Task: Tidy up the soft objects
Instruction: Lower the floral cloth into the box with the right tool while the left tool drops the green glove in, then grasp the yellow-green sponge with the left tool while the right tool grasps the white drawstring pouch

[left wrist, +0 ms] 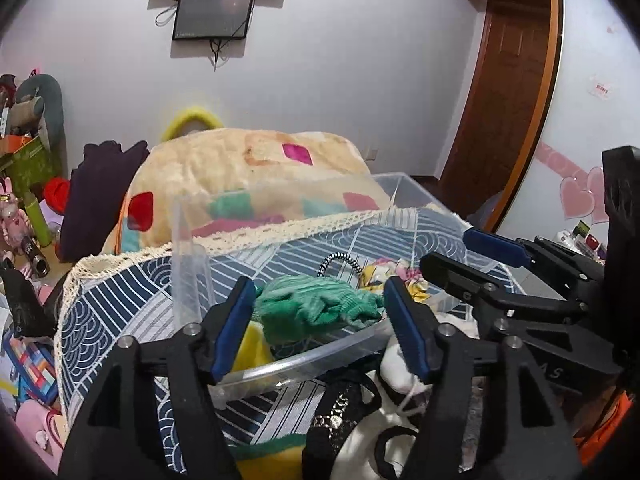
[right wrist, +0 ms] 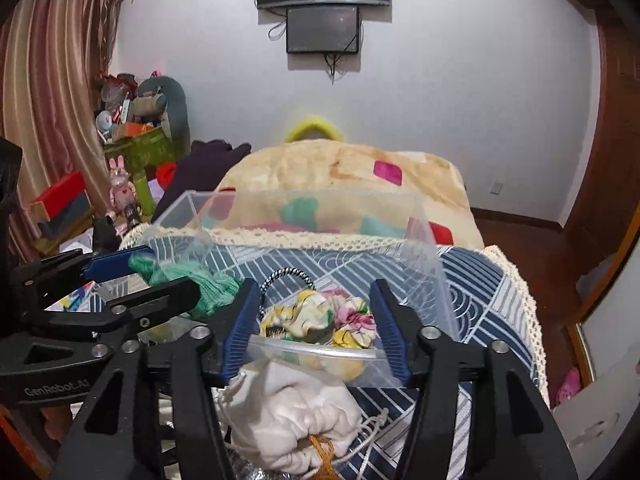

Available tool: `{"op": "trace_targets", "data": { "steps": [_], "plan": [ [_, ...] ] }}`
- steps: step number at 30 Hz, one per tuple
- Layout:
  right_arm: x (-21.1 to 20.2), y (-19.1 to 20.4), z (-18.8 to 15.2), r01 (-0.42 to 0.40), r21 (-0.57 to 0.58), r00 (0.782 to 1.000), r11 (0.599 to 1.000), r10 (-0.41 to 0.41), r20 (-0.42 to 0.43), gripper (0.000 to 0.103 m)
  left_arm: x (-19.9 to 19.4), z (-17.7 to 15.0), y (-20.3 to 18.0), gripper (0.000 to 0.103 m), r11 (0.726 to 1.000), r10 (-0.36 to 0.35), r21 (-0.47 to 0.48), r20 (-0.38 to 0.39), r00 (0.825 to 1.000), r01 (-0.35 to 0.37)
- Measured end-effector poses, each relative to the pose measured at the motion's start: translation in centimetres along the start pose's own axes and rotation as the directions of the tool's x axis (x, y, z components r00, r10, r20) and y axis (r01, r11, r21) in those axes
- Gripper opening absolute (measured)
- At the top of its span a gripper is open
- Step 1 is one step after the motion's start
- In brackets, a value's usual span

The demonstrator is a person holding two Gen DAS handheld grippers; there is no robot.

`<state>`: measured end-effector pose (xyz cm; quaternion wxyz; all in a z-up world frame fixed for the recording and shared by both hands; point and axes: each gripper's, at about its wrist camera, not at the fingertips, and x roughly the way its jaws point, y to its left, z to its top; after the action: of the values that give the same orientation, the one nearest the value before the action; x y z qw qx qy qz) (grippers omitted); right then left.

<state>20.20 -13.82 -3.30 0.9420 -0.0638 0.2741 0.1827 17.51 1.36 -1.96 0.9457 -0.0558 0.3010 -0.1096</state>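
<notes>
White drawstring pouch (right wrist: 296,420) lies on table's near edge, just outside clear bin (right wrist: 424,232), directly below my right hand-held gripper (right wrist: 316,332), nearer arm. Right spread wide, empty. Left hand-held gripper (left wrist: 320,328) likewise released, over green knit (left wrist: 316,308) inside bin.

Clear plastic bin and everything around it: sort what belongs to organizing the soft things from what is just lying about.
Job:
clear plastic bin
green knit cloth
floral scrunchies
striped hair tie
white drawstring pouch
left gripper, open
right gripper, open

Lying about:
patchwork blanket
wall screens
toy shelf
</notes>
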Motion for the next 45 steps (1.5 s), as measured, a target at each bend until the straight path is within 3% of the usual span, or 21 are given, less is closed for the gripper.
{"op": "trace_targets", "data": {
  "steps": [6, 10, 14, 23, 29, 33, 38, 45],
  "plan": [
    [-2.6, -0.4, 0.4, -0.004, 0.005, 0.997, 1.0, 0.004, 0.071, 0.065, -3.4, 0.6, -0.1, 0.079, 0.999, 0.02, 0.026, 0.074, 0.997, -0.022],
    [-4.4, -0.1, 0.4, -0.001, 0.003, 0.992, 1.0, 0.0, 0.125, 0.07, -5.6, 0.1, -0.4, 0.095, 0.998, 0.031, 0.055, 0.114, 0.993, -0.037],
    [-5.6, 0.0, -0.1, -0.016, 0.005, 0.989, 1.0, 0.015, 0.149, 0.07, -6.9, -1.0, -0.2, 0.097, 0.998, 0.04, 0.045, 0.124, 0.991, -0.046],
    [-6.0, -0.2, -2.8, -0.005, -0.007, 0.992, 1.0, 0.006, 0.123, 0.07, -7.3, -5.2, 1.4, 0.098, 0.989, 0.106, 0.094, 0.072, 0.992, -0.113],
    [-5.3, -0.6, -5.0, -0.001, 0.005, 0.998, 1.0, 0.001, 0.059, 0.07, -5.8, -8.3, 3.9, 0.098, 0.992, 0.125, 0.038, -0.037, 0.991, -0.124],
    [-4.6, -0.9, -5.6, -0.009, 0.02, 0.999, 1.0, 0.009, 0.036, 0.07, -5.0, -9.2, 5.3, 0.098, 0.994, 0.103, -0.027, -0.072, 0.992, -0.105],
    [-3.1, -0.4, -6.0, -0.086, 0.041, 0.996, 0.995, 0.086, -0.009, 0.07, -4.0, -10.2, 5.3, 0.098, 0.998, 0.019, -0.058, -0.111, 0.994, -0.026],
    [-0.3, 0.5, -6.7, -0.096, 0.036, 0.992, 0.995, 0.099, -0.08, 0.07, -2.3, -10.8, 5.0, 0.098, 0.997, 0.003, -0.082, -0.155, 0.988, -0.016]
  ]
}}
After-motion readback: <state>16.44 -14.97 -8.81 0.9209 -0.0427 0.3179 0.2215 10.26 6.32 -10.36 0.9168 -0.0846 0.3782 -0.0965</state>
